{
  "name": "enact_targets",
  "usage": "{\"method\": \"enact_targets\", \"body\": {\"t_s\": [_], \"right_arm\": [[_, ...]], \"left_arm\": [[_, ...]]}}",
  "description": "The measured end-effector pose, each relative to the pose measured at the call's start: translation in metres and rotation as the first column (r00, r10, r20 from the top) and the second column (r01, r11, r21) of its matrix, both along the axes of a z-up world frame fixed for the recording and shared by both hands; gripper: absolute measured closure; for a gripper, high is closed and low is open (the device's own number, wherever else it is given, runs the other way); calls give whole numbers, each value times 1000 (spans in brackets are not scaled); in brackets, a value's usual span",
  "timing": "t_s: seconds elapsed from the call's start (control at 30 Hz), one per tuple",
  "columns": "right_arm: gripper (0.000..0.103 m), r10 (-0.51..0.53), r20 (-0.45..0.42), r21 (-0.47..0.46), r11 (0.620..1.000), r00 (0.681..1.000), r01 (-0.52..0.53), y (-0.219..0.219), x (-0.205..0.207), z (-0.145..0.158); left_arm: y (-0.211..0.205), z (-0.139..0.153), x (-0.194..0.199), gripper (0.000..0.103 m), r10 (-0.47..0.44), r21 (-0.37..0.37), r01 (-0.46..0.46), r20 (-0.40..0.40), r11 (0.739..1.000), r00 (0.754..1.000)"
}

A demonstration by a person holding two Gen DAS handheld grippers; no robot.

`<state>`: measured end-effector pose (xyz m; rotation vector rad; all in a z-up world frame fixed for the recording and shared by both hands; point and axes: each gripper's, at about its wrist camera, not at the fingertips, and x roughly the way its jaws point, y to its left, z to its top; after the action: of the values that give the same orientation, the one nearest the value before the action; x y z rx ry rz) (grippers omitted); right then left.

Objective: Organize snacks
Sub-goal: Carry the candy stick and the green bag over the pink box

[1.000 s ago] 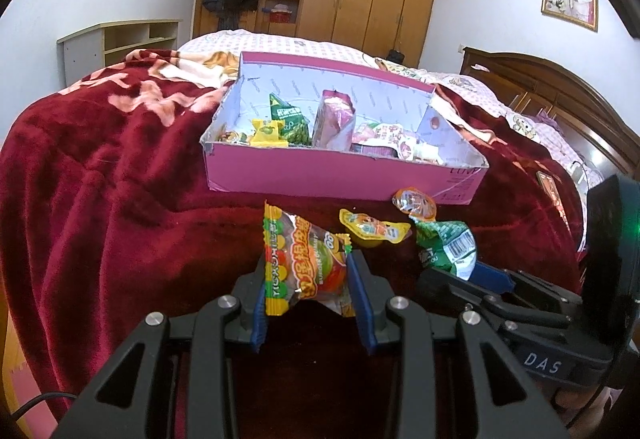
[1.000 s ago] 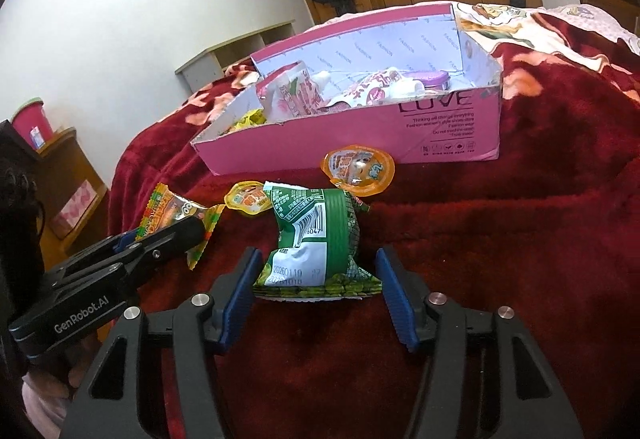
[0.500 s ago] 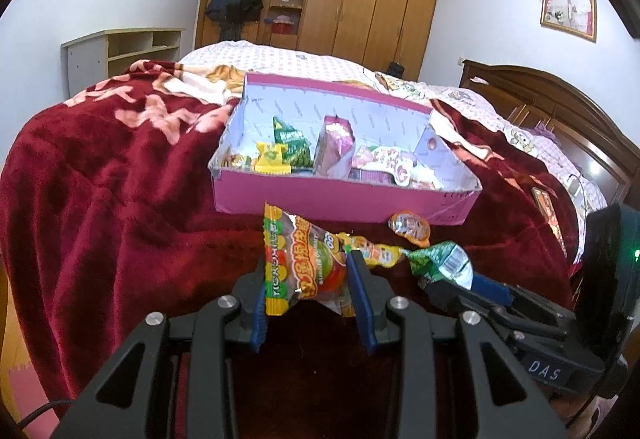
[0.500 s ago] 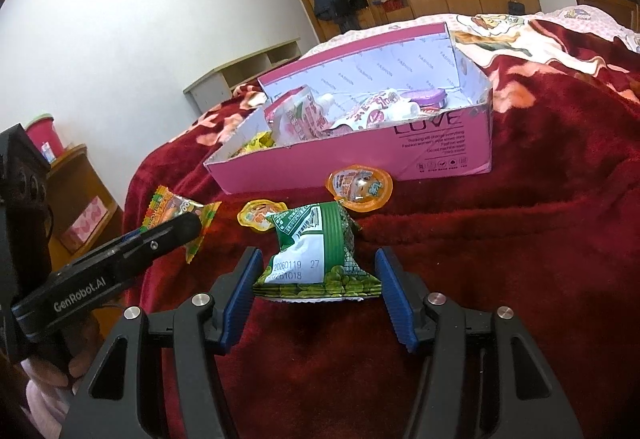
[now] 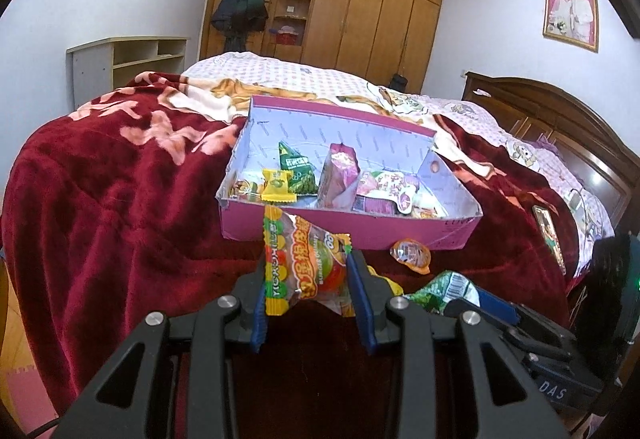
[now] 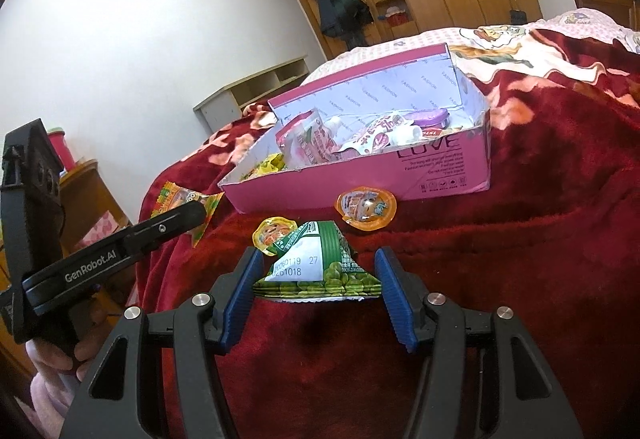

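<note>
Both tongs grip a snack in front of the pink box point(image 5: 344, 235) on the bed: the left tongs point(image 5: 306, 279), partly closed, pinch the gummy bag point(image 5: 308, 267), the right tongs point(image 6: 320, 279), about half open, clamp the pea bag point(image 6: 320, 267). Carry each over the near wall before letting go, clear of the packets inside. Only the left view shows the box's contents fully; only the right view shows both jelly cups point(image 6: 366, 209) on the blanket.

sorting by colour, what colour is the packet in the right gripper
Green and white, pea print; packet in right gripper, right wrist view.
</note>
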<state>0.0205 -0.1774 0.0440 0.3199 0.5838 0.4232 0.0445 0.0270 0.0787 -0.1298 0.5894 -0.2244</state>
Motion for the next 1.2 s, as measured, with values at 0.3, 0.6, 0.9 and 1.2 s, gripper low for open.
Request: {"method": "enact_targets", "body": {"t_s": [0.3, 0.6, 0.9, 1.2], "right_arm": [[44, -25, 18, 73, 997, 1000, 24, -17, -1, 13], [44, -43, 17, 111, 993, 999, 41, -31, 7, 28], [44, -37, 51, 77, 996, 998, 33, -35, 20, 51], [44, -22, 60, 40, 999, 998, 20, -32, 37, 61]], "left_arm": [[-1, 9, 10, 66, 4, 12, -4, 18, 1000, 1000], [-9, 19, 39, 66, -10, 32, 9, 23, 999, 1000], [-14, 23, 76, 66, -2, 46, 1, 14, 999, 1000], [-19, 9, 121, 66, 30, 53, -28, -29, 998, 999]]}}
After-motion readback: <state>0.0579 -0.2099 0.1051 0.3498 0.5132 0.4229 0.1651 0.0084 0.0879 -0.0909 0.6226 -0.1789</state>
